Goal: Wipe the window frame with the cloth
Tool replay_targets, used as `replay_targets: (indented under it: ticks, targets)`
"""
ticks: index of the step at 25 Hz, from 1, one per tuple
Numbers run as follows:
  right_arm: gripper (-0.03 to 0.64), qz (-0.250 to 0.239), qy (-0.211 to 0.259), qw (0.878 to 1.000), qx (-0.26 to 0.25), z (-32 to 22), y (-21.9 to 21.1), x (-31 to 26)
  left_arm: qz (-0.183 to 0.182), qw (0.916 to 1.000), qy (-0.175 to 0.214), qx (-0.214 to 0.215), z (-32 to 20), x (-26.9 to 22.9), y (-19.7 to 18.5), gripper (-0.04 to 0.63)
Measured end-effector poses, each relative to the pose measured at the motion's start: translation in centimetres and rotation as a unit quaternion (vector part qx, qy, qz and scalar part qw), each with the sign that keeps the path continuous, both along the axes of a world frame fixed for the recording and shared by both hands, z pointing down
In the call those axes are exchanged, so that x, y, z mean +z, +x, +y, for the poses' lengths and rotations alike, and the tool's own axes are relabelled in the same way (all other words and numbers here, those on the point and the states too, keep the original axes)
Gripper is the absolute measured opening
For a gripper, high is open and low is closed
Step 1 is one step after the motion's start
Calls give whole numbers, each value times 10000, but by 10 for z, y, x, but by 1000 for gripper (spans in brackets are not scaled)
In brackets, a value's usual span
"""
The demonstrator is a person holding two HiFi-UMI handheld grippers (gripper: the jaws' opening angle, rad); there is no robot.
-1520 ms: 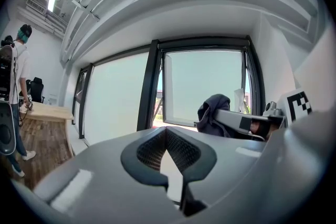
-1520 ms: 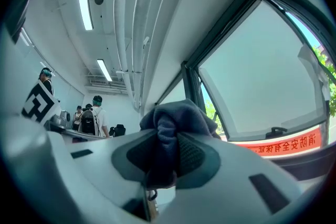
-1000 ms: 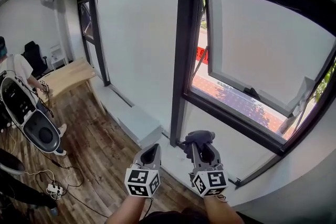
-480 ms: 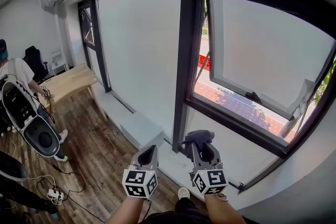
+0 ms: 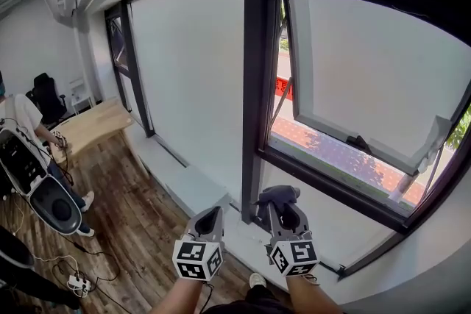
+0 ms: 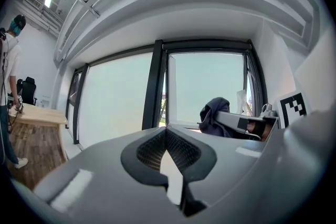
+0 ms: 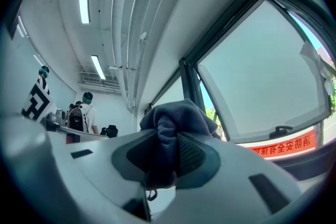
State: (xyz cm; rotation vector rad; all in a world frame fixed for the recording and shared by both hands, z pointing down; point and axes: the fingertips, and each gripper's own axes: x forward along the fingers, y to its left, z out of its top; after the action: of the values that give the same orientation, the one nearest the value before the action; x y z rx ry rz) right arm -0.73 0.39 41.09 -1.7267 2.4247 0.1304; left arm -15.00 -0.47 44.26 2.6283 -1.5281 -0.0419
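Right claw (image 5: pixel 278 207): clenched on a dark grey bunched-up fabric cloth (image 7: pixel 173 119); a fat wad is squeezed between the ribbed pads and puffs out past the tips.

Cloth spot: held up just beside the foot of the black metal window frame (image 5: pixel 252 84), under the frame's lower bar. Contact with the frame can't be made out, tbh.

Left claw (image 5: pixel 213 214): pressed together at the tips with nothing pinched in between; only a sliver of light is seen lower down between the pads. It's parked just left of the right claw, at about the same height.

Window frame: made up of a tall upright post plus a lower bar running off to the right.

White-edged glass sash (image 5: pixel 368 77): swung outward at the bottom, so a gap is left above the lower bar.

White windowsill ledge (image 5: pixel 188 176): seen below both claws, running along the wall toward the far left.

Brown plank floor (image 5: pixel 132 217): seen at lower left.

Person in a white top (image 5: pixel 22 118): spotted at the left edge, well apart from the window.
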Motion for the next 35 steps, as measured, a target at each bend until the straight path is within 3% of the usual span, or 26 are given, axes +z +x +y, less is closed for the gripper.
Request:
replay_targets:
  ticks: [12, 19, 27, 35]
  targets:
    - [87, 122, -180, 9996, -186, -122, 34, 13, -113, 9998, -142, -100, -131, 1, 45, 8]
    - [87, 154, -126, 9990, -404, -189, 57, -3, -83, 9997, -21, -212, -199, -23, 77, 8]
    - [87, 168, -11, 9978, -646, -248, 80, -21, -96, 9991, 102, -404, -253, -42, 103, 8]
    - [87, 86, 313, 9973, -661, -293, 82, -63, -208, 9985, 337, -367, -295, -77, 106, 8]
